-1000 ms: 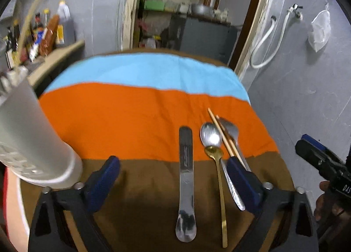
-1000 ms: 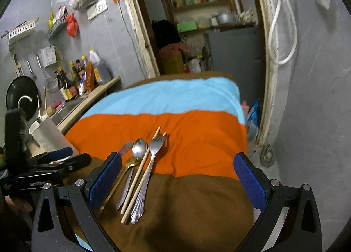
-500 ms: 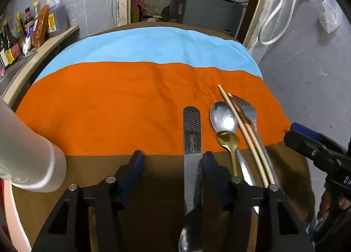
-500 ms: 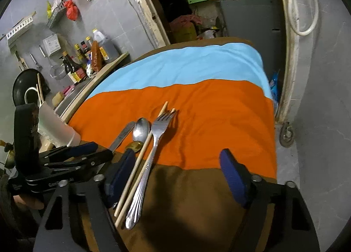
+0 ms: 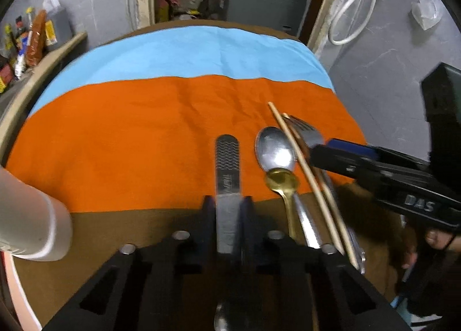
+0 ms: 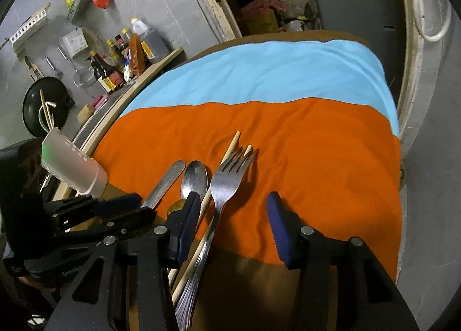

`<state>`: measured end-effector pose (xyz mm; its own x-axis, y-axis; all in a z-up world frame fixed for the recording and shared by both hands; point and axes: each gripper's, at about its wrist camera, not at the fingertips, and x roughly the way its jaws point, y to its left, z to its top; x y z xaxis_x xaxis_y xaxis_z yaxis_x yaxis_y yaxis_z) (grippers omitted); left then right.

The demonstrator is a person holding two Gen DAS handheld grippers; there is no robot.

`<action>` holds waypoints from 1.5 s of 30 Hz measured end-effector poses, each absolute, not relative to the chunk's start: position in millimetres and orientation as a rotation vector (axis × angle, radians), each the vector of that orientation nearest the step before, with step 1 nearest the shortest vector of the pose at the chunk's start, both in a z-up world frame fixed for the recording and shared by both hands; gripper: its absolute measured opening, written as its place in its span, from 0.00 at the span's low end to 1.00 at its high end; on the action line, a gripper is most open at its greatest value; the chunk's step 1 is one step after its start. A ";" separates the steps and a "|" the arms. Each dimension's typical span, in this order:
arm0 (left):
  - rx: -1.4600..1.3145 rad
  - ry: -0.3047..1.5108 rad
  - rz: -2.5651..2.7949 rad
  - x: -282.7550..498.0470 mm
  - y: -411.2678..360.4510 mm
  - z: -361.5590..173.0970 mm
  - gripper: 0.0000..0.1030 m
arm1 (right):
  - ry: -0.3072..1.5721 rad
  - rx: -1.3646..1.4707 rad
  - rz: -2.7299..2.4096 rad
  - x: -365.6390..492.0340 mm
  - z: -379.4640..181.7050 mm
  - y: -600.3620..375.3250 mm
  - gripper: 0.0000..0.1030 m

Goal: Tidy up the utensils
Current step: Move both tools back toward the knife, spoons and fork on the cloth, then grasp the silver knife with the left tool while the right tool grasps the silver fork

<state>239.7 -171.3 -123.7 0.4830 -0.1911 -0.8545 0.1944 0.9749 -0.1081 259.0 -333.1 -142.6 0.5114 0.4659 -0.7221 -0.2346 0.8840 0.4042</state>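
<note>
A steel knife lies on the striped cloth. My left gripper is shut on the knife's middle; it also shows in the right wrist view. Right of the knife lie a steel spoon, a small gold spoon, two wooden chopsticks and a fork. My right gripper is open over the fork and chopsticks, its left finger beside the spoon.
A white utensil holder stands at the table's left edge, with chopsticks in it. It also shows in the left wrist view. Bottles line a counter on the left. A grey wall stands close to the right.
My left gripper has moved forward and closed on the knife. My right gripper has moved forward over the fork and narrowed a little.
</note>
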 end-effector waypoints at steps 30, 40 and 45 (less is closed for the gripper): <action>-0.012 1.152 -0.248 250.7 -164.6 -122.1 0.18 | 1.021 0.352 0.377 242.6 -150.4 -356.8 0.02; 0.046 1.197 -0.256 274.5 -179.8 -126.8 0.22 | 1.092 0.297 0.373 262.1 -148.7 -349.4 0.03; -0.007 1.189 -0.276 275.5 -174.1 -127.1 0.17 | 1.145 0.313 0.357 272.9 -155.3 -343.7 0.03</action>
<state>275.5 -174.1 -127.1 0.3427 -0.2163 -0.9142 0.2089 0.9663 -0.1503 272.9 -343.7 -155.3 0.3679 0.4297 -0.8246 -0.1145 0.9010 0.4184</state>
